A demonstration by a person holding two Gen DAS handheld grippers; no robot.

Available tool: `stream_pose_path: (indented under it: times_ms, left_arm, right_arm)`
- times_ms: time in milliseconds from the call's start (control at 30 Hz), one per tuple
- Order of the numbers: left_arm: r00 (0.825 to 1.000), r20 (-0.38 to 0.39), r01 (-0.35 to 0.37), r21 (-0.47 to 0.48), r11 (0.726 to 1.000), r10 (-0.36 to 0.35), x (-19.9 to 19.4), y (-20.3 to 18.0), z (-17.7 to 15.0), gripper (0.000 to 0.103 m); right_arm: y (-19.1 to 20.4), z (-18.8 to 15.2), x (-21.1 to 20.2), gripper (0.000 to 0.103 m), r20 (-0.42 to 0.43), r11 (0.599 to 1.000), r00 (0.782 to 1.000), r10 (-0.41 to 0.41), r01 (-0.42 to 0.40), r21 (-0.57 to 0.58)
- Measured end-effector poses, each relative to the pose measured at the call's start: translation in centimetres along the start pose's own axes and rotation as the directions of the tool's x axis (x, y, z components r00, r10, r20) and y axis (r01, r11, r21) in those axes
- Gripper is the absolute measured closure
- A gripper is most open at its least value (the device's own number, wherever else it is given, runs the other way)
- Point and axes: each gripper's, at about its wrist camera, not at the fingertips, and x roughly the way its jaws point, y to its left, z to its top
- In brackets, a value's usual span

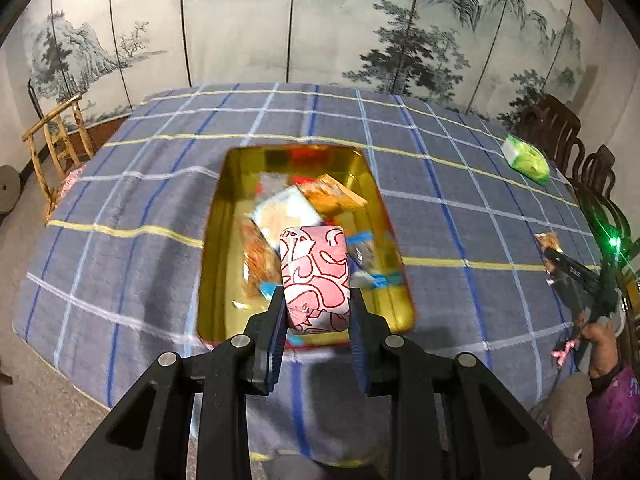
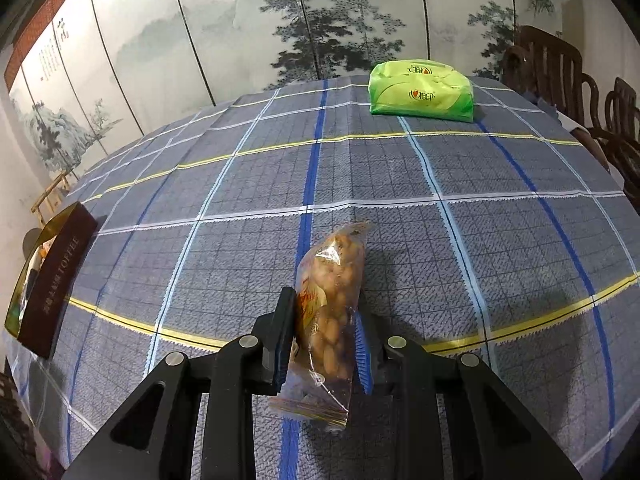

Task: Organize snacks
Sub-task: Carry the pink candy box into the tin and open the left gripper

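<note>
1. Left gripper point(image 1: 318, 312): clamped on the pink-and-white patterned wrapped block point(image 1: 314, 276), held over the near end of the tin. Risk: a release too near the 6 o'clock rim would tip it onto the cloth.
2. Right gripper point(image 2: 326, 320): closed on the clear crinkly packet of brown nuts point(image 2: 330, 304), just above the checked blue tablecloth point(image 2: 500, 240). Risk: slippery film may slide free.
3. Gold-lined rectangular toffee tin point(image 1: 218, 216): crowded with packets; newcomers may perch and spill.
4. Green plastic pack point(image 2: 420, 88), 1 o'clock, far: unsorted.

Both grippers, left point(image 1: 318, 312) and right point(image 2: 326, 320), angled down, jaws clamped.
</note>
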Motion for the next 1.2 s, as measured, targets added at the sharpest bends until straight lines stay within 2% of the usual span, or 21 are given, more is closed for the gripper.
stream_pose_path:
  times_ms: [133,267,533,833,1200]
  left_arm:
    - [0.999,0.03,-0.018,0.034,0.999,0.017,1.0,0.6,2.6,0.078]
    - [1.0,0.01,-0.007,0.037,0.999,0.006,3.0,1.3,5.2,0.078]
    - [0.999,-0.009,-0.043,0.103,0.994,0.044,7.1,2.1,7.9,0.078]
    - [0.997,-0.026,-0.072,0.191,0.979,0.079,10.4,3.0,9.3,0.078]
    - [0.993,-0.05,-0.092,0.244,0.966,0.107,12.8,3.6,9.0,0.078]
  right_arm:
    - [0.0,0.0,0.0,0.075,-0.003,1.0,1.0,-0.002,0.002,-0.001]
    - [0.0,-0.1,0.0,0.074,-0.002,1.0,1.0,-0.004,0.004,-0.001]
    - [-0.1,-0.3,-0.1,0.073,-0.012,1.0,1.0,-0.012,0.012,-0.007]
    - [-0.1,-0.3,0.0,0.073,-0.015,1.0,1.0,-0.025,0.024,-0.015]
    - [0.3,-0.2,0.1,0.073,-0.019,0.998,0.999,-0.046,0.046,-0.032]
